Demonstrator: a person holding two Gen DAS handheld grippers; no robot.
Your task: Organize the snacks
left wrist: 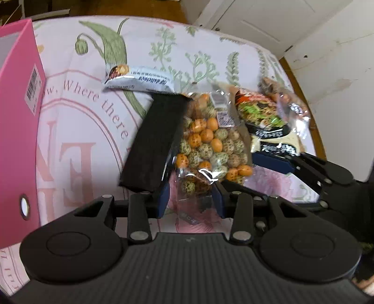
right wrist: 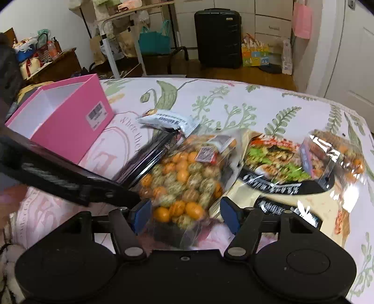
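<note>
A clear bag of orange and speckled round snacks lies on the floral cloth; it also shows in the right wrist view. My left gripper is open with the bag's near end between its blue pads. My right gripper is open around the same bag's near end; its arm shows in the left wrist view. A flat black package lies left of the bag. A white snack bar lies behind. A noodle pack and another clear bag lie right. An open pink box stands left.
The table's far edge curves behind the snacks, with wooden floor, a black suitcase and shelving beyond. A white door stands past the table in the left wrist view.
</note>
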